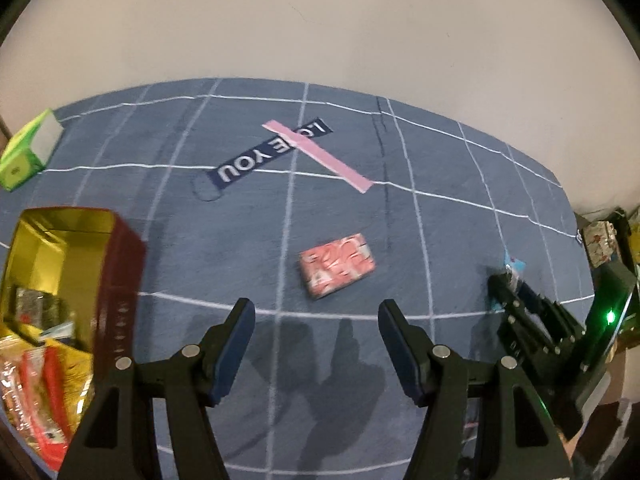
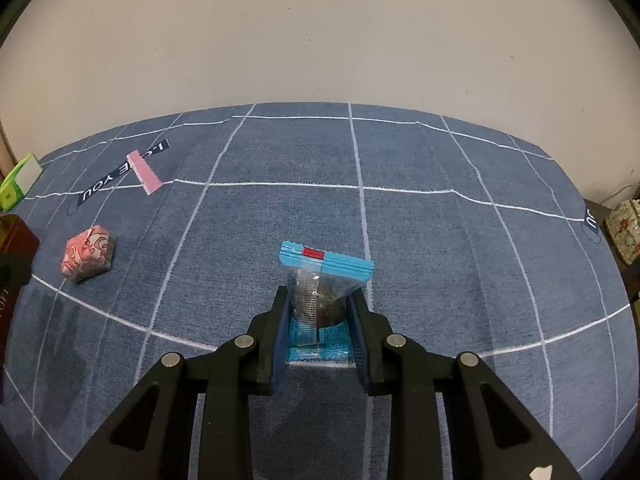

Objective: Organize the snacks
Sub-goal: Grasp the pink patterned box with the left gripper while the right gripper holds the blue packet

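My right gripper (image 2: 320, 300) is shut on a blue-and-clear snack packet (image 2: 320, 280) with a dark cake inside, low over the blue cloth; the packet also shows at the right of the left wrist view (image 1: 512, 268). My left gripper (image 1: 316, 308) is open and empty above the cloth, just in front of a pink patterned snack pack (image 1: 337, 265), which also shows in the right wrist view (image 2: 89, 253). A red tin (image 1: 116, 280) with a gold inside holds several snacks at the far left; its corner shows in the right wrist view (image 2: 18, 240).
A green box (image 1: 28, 148) sits at the far left edge of the blue grid tablecloth (image 1: 240, 240). A dark "LOVE YOU" strap (image 1: 272, 150) crossed by a pink strip (image 1: 320, 154) lies at the back. A floral box (image 2: 624, 228) stands off the table's right side.
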